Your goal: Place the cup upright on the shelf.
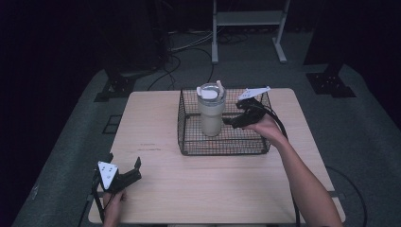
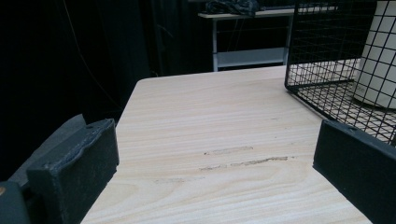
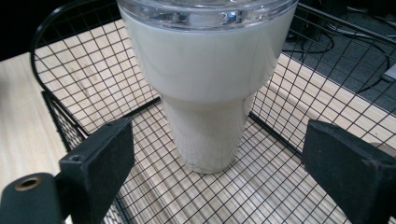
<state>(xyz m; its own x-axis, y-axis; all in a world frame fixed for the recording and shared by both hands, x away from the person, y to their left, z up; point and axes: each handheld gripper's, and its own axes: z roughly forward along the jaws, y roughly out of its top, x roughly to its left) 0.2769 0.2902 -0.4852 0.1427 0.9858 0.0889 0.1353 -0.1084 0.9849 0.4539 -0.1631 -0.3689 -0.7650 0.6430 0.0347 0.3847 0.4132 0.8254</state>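
A white tumbler [image 1: 211, 113] with a clear lid stands upright inside a black wire basket [image 1: 189, 142] at the middle back of the wooden table. My right gripper [image 1: 229, 121] reaches into the basket from the right, just beside the tumbler and open. In the right gripper view the tumbler [image 3: 205, 70] rises close ahead between the spread jaws of my right gripper [image 3: 219, 140], touching neither; basket mesh [image 3: 60, 116] lies beneath. My left gripper [image 1: 125, 160] rests open near the table's front left corner. Its own view has my left gripper [image 2: 217, 140] wide over bare wood, the basket [image 2: 299, 46] and tumbler [image 2: 378, 56] far right.
The light wooden table [image 1: 198, 189] has scuff marks [image 2: 243, 161] left of the basket. A metal stand [image 1: 246, 28] and loose cables [image 1: 189, 47] lie on the dark floor behind the table.
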